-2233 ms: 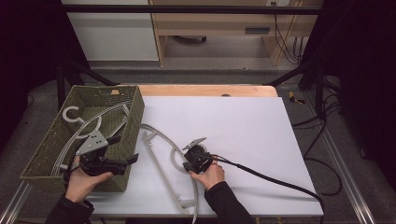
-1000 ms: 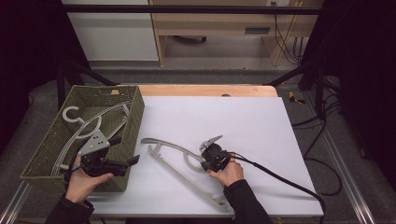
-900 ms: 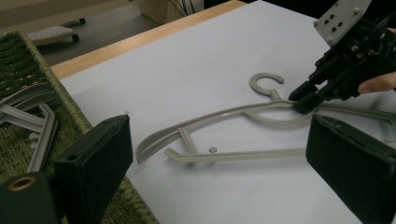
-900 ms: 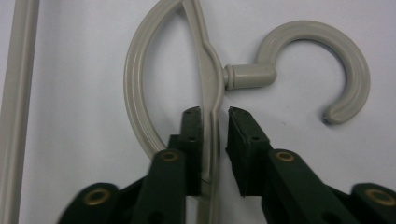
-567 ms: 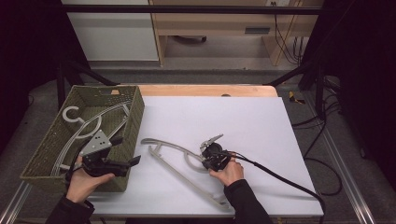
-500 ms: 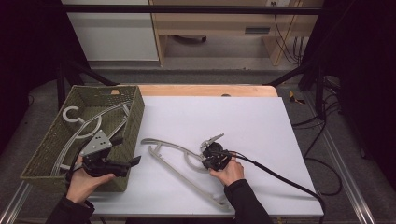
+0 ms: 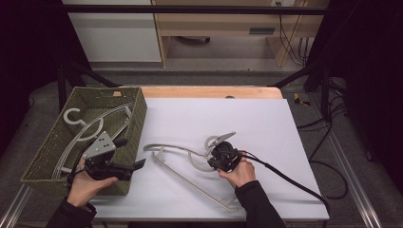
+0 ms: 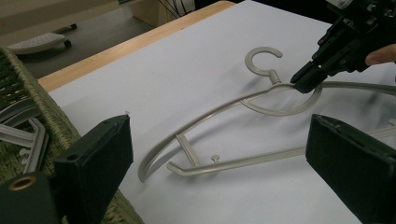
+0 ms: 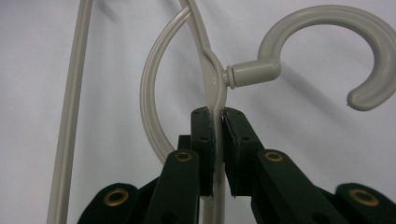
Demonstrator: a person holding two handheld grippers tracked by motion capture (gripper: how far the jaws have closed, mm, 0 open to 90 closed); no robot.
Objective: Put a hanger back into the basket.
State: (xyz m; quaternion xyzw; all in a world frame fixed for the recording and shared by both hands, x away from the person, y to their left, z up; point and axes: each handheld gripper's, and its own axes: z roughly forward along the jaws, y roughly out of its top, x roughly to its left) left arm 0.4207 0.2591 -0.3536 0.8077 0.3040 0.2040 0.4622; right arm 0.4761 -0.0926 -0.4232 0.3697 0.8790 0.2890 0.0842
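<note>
So my right gripper (image 9: 217, 116) sits near the middle of the bench (image 7: 266, 118), hand low behind it, fingers (image 9: 201, 140) pinching the grey hanger (image 7: 190, 166) just below its hook. The right gripper view shows that pinch up close; from the high view I can't make it out. My left gripper (image 7: 126, 166) hovers over the near-left edge by the green basket (image 7: 138, 102), fingers (image 8: 98, 158) spread wide with nothing between them. The high view also shows more hangers (image 7: 88, 128) lying in the basket.
</note>
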